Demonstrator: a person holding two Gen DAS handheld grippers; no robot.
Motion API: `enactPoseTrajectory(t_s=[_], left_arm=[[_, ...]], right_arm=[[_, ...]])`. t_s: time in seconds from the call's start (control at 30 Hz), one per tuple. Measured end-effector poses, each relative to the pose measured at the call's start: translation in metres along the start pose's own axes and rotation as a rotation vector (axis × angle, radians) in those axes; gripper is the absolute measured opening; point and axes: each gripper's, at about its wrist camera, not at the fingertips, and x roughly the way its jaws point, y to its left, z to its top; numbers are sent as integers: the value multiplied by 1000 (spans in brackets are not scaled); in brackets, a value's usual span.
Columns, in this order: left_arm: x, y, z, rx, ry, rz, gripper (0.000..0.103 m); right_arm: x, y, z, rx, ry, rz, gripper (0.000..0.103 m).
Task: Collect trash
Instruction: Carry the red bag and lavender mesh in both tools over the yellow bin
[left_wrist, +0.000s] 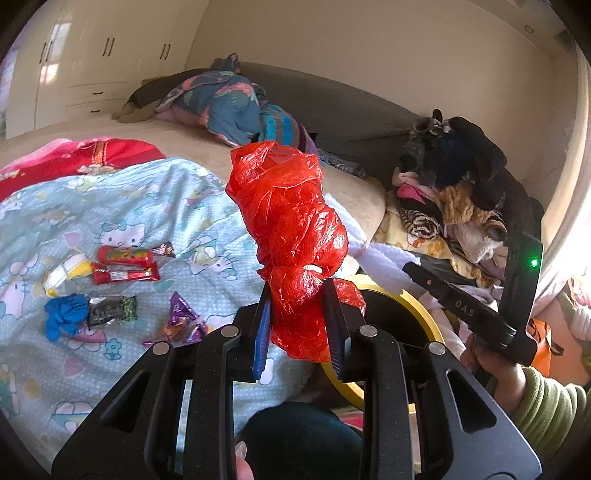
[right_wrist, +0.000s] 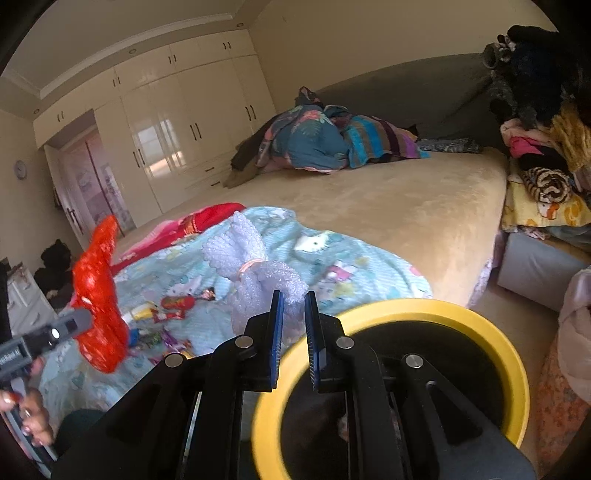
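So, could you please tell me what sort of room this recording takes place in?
It looks like a bedroom in a home: a large bed with a cartoon-print blanket, a wall of built-in wardrobes, and a pile of clothes beside the bed.

Left tool (left_wrist: 301, 295) angled downward, jaws nipped on something red; right tool (right_wrist: 293, 306) likewise tilted down, jaws nearly closed, seemingly pinching white material.
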Motion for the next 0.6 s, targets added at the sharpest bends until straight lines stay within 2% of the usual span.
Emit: enactPoseTrajectory(t_s=[0.3,0.6], left_arm=[[7,-27,-6,52,10,-23,20],[14,-55,-16,110,26,-51,20]], right_arm=[[-23,-42,-9,23,-5,-97,12],[-46,-74,-18,58,-14,-153,12]])
